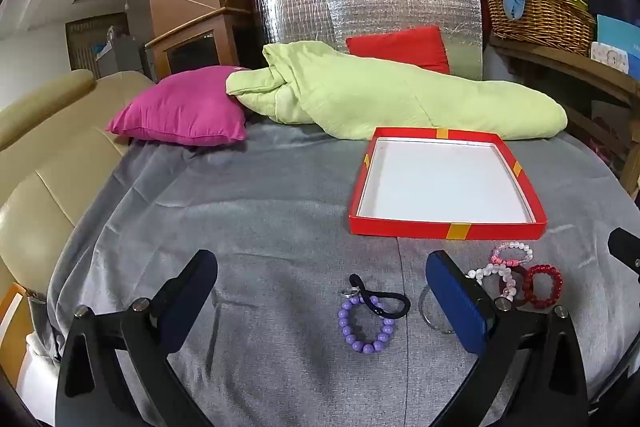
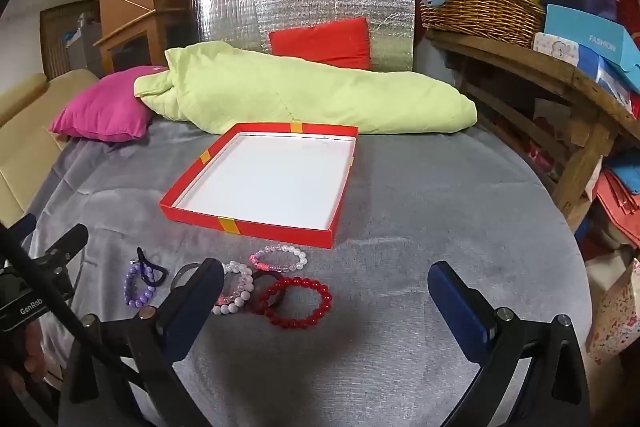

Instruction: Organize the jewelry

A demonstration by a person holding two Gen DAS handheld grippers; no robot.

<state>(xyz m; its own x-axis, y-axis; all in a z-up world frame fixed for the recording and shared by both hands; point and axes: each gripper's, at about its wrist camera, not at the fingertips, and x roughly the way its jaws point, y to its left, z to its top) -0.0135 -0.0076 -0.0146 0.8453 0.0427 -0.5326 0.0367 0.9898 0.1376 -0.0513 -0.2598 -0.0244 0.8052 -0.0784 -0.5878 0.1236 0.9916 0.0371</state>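
A shallow red box (image 1: 448, 229) with a white inside lies on the grey cloth; it also shows in the right wrist view (image 2: 248, 225). In front of it lie a purple bead bracelet (image 1: 366, 329), a black hair tie (image 1: 380, 301), a clear bangle (image 1: 430, 315), pink-white bead bracelets (image 1: 514, 255) and a red bead bracelet (image 1: 542, 285). My left gripper (image 1: 322, 285) is open, with the purple bracelet between its fingers. My right gripper (image 2: 326, 285) is open above the red bracelet (image 2: 298, 303); the purple bracelet (image 2: 138, 287) lies to its left.
A green blanket (image 1: 380, 99), a magenta pillow (image 1: 184, 109) and a red cushion (image 1: 400, 47) lie behind the box against a silver foil panel (image 1: 360, 3). A wicker basket (image 2: 476, 3) and boxes sit on a wooden shelf at right. A beige sofa (image 1: 36, 163) is left.
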